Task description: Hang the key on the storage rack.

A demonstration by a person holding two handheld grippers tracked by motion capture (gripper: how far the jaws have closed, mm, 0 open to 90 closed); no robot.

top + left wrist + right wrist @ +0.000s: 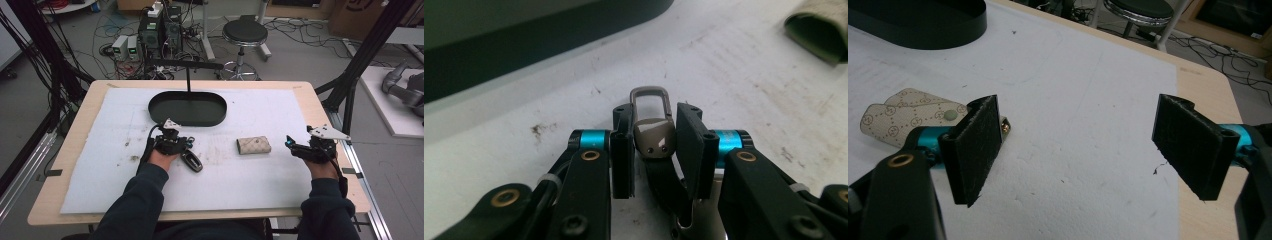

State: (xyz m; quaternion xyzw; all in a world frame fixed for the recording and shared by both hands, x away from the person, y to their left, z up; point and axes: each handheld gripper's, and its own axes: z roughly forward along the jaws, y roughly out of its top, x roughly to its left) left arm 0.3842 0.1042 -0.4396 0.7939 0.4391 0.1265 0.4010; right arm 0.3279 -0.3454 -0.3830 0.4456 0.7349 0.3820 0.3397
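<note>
A black key fob with a metal cap and ring [653,136] sits between the jaws of my left gripper [654,120], whose pads press on both sides of the cap. In the high view the fob [192,161] lies slantwise on the white mat, just right of the left hand, with the left gripper [186,145] over its upper end. A beige patterned key pouch [253,145] lies at mid-table. My right gripper [299,145] hovers to the pouch's right, open wide and holding nothing. In the right gripper view the pouch [908,117] lies behind the left jaw of that gripper [1078,125].
A black oval tray [200,107] with an upright T-shaped stand [188,80] sits at the back of the white mat [275,185]. The wooden table edge [350,165] runs close to the right hand. A stool [244,32] and cables are on the floor beyond.
</note>
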